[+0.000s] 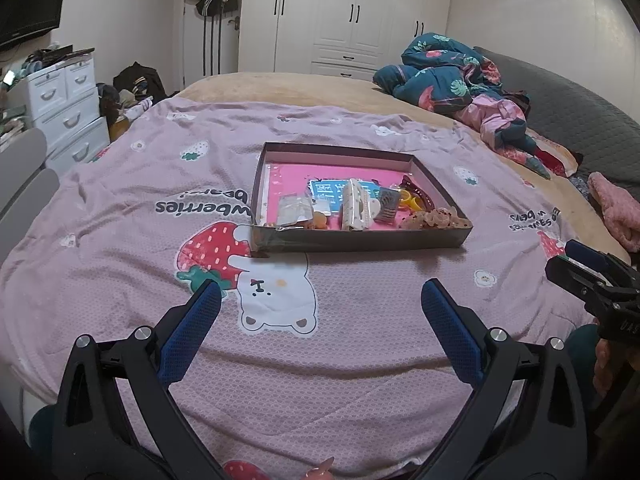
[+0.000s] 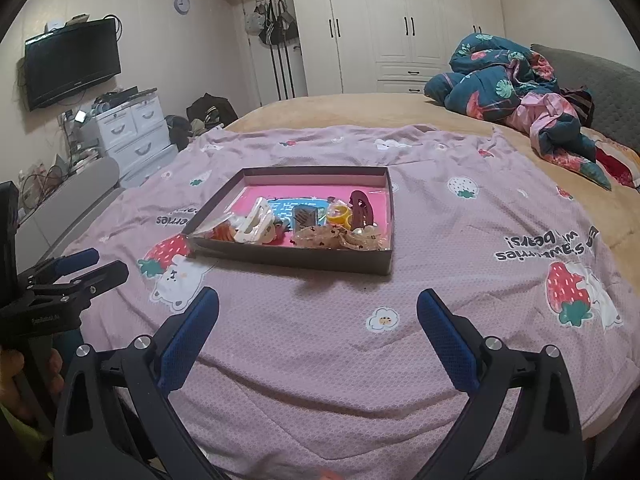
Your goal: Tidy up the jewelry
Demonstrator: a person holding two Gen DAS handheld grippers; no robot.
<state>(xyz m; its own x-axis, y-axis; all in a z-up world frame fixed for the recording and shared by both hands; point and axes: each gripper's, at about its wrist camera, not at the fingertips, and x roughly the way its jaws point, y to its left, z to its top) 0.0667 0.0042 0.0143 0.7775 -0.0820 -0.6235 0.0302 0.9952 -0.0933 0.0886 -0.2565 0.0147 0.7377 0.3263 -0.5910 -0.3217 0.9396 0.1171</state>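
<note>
A shallow dark box (image 1: 360, 240) (image 2: 288, 258) with a pink floor lies on the pink strawberry bedspread. Inside it sit a white hair clip (image 1: 354, 206) (image 2: 254, 226), a dark red claw clip (image 2: 360, 208), a yellow ring (image 1: 412, 200) (image 2: 338, 216), a grey comb clip (image 1: 387, 205) (image 2: 303, 217), a clear packet (image 1: 294, 210) and a pale scrunchie (image 1: 436, 219) (image 2: 320, 238). My left gripper (image 1: 320, 300) hovers open over the bedspread, short of the box. My right gripper (image 2: 318, 310) is open too, also short of the box, with nothing between its fingers.
A crumpled blue floral quilt (image 1: 448, 68) (image 2: 504, 76) lies at the bed's far right by a grey headboard (image 2: 600, 88). White drawers (image 1: 68, 104) (image 2: 136, 128) and a wall TV (image 2: 72, 62) stand left. A small pink thing (image 1: 320, 470) lies at the bed's near edge.
</note>
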